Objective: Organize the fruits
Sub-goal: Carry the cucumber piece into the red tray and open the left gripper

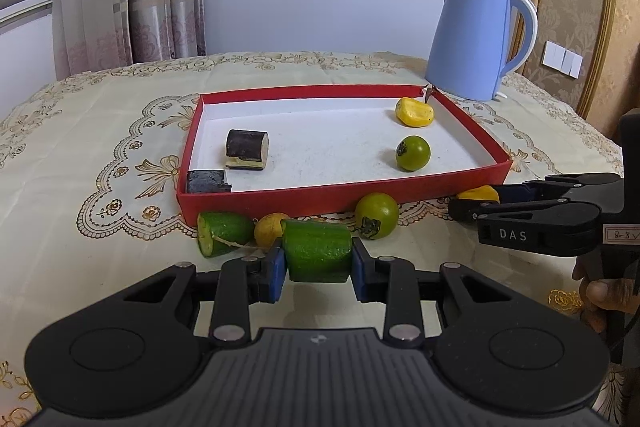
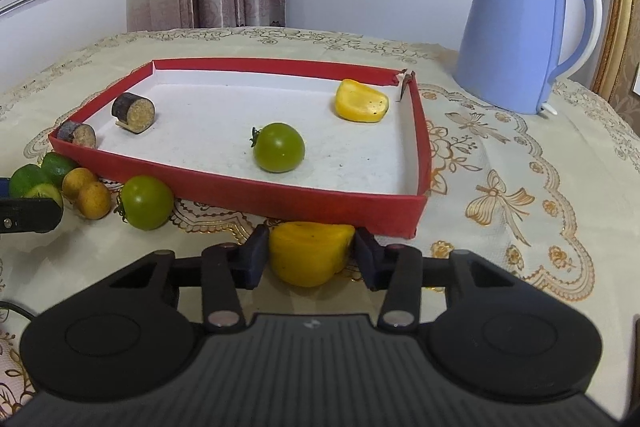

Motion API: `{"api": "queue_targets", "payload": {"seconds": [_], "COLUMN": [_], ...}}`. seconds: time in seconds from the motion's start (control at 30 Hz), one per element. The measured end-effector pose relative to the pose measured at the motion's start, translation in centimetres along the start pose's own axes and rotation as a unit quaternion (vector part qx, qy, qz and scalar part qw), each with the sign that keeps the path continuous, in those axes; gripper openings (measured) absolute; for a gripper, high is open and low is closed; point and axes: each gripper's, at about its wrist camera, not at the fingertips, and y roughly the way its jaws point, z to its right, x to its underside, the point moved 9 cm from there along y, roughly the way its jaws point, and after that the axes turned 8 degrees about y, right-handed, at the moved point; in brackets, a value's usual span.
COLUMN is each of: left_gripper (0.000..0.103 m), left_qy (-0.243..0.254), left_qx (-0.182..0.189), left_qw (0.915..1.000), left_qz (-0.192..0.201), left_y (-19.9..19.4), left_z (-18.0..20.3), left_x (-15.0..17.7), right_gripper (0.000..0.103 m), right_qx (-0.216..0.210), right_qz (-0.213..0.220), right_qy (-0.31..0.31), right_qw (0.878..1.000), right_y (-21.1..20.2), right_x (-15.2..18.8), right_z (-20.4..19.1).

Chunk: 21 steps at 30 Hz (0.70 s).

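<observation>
Green cucumber piece [image 1: 319, 251] sits clamped between the blue pads of my left tool [image 1: 319, 269], held just clear of the cloth so it can go over the near wall of the red tray [image 1: 340, 193] straight ahead. My right tool [image 2: 310, 254] has its jaws around the yellow fruit piece [image 2: 310, 253], which lies on the counter [image 2: 500, 227] right against the tray's near wall; the left pad touches it, but whether the right pad presses I cannot tell, so I would not call that a firm grip yet. Beyond my left tool, a second cucumber piece [image 1: 218, 233], a small yellow fruit [image 1: 270, 227] and a green tomato [image 1: 377, 215] crowd the tray's front wall and would be brushed by a low carry. Inside the tray lie two dark cut pieces [image 1: 246, 149], another green tomato [image 1: 413, 153] and a yellow piece [image 1: 414, 111]. Far right of both tools stands a blue kettle [image 1: 472, 39], well out of the way.
</observation>
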Motion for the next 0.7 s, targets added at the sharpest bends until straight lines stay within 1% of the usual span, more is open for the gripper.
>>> {"api": "queue_targets", "payload": {"seconds": [0.13, 0.3, 0.5, 0.6, 0.7], "left_gripper": [0.031, 0.031, 0.031, 0.031, 0.031], "left_qy": [0.001, -0.005, -0.005, -0.003, 0.001], "left_qx": [-0.003, 0.002, 0.010, 0.008, 0.003], "left_qw": [1.0000, 1.0000, 0.9998, 0.9997, 0.9997], "left_qz": [0.000, 0.000, 0.014, 0.023, 0.023], "left_y": [0.0, 0.0, -0.5, -0.7, -0.6], "left_z": [-0.1, -0.2, 0.0, 0.0, -0.1], "left_x": [0.0, 0.0, -0.5, -0.9, -1.4], "right_gripper": [0.042, 0.042, 0.042, 0.042, 0.042], "right_qx": [0.003, -0.003, -0.015, -0.023, -0.029], "right_qz": [0.005, 0.013, 0.027, 0.037, 0.043], "right_qy": [-0.003, -0.008, -0.008, -0.008, -0.010], "right_qw": [1.000, 1.000, 0.999, 0.999, 0.999], "right_y": [-0.5, -1.8, -3.4, -4.1, -4.6], "right_x": [0.1, 0.5, 0.5, 0.3, 0.2], "right_z": [-0.1, -0.4, -0.7, -0.9, -1.2]}}
